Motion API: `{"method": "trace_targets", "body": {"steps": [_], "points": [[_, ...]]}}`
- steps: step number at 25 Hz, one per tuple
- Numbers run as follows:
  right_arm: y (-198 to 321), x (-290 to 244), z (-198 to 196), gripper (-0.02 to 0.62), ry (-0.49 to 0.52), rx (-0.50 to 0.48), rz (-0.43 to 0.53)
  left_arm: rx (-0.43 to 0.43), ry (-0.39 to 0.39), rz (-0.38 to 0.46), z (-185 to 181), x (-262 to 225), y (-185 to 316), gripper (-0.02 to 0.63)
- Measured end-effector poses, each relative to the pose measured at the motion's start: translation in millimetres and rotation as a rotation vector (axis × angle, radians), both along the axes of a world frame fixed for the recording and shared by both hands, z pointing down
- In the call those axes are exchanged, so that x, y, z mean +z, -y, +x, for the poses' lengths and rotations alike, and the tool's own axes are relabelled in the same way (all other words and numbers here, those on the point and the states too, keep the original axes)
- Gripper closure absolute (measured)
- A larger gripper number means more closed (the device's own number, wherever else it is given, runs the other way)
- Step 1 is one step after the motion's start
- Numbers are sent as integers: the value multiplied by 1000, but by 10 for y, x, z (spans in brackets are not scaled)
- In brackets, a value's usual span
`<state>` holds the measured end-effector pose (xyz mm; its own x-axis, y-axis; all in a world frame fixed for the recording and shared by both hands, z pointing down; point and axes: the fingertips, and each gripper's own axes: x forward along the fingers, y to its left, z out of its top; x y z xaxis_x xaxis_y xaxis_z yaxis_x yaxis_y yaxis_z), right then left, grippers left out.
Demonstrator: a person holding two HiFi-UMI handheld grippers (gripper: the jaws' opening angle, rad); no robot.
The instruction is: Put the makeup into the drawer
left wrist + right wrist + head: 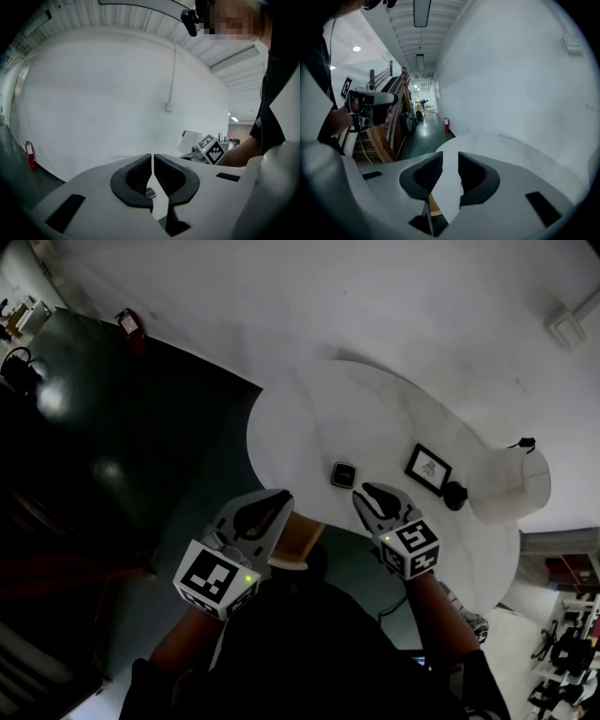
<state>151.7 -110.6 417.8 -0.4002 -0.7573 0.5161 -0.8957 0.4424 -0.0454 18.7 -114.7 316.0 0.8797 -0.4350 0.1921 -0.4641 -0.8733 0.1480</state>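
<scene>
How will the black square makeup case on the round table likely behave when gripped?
The makeup case lies flat, so it probably won't roll or tip. It looks small and rigid, so likely light. Its low profile may make gripping fiddly.

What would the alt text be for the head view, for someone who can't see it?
From above, a person holds the left gripper and right gripper at the near edge of a round white table. On it lie a small dark square case, a framed picture and a white cap.
</scene>
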Motion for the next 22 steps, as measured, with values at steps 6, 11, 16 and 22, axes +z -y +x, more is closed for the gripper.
{"method": "trace_targets", "body": {"steps": [6,11,16,22], "points": [[168,348,62,451,-72,-75,-81,-41,4,-18,-2,67,6,594],[261,633,67,405,-122,-168,-148,-71,-1,-35,-2,113,-15,594],[321,916,92,380,-177,-250,-216,-100,-21,-42,9,142,-1,594],[415,1265,134,356,-262,-326,-291,-131,-17,-53,-22,218,-21,594]]}}
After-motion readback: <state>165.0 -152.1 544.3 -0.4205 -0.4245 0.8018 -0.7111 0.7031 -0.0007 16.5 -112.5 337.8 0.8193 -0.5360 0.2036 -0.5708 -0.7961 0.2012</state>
